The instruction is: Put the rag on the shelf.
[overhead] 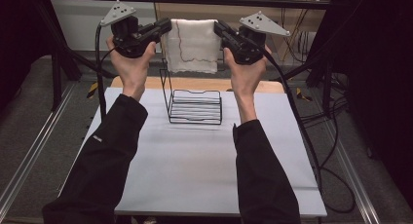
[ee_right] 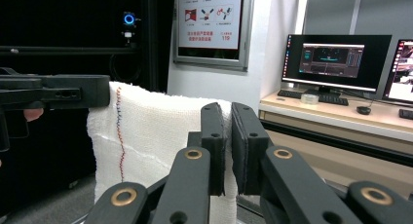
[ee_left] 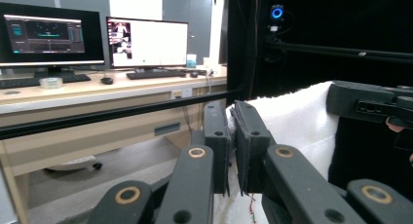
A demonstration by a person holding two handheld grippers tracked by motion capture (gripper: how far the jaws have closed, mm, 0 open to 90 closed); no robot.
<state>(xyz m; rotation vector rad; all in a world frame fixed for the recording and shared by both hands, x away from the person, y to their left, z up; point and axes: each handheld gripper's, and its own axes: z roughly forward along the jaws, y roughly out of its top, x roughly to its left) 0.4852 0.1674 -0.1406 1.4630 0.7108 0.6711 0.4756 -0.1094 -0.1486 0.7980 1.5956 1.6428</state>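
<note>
We held the white woven cloth with its dark stitched line (overhead: 192, 45) stretched in the air above the black wire rack (overhead: 196, 107) on the pale surface (overhead: 204, 160), left hand-held gripper (overhead: 168, 25) and right hand-held gripper (overhead: 217, 27) each clamped on an upper corner.

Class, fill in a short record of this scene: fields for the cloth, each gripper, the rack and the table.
cloth: white cloth with a stitched line, held up by its two top corners, hanging flat above the rack
left gripper: left gripper shut on the cloth's left top corner
right gripper: right gripper shut on the cloth's right top corner
rack: black wire rack on the table, under the cloth, nothing in it
table: white table, the person's sleeves reaching over it
</note>
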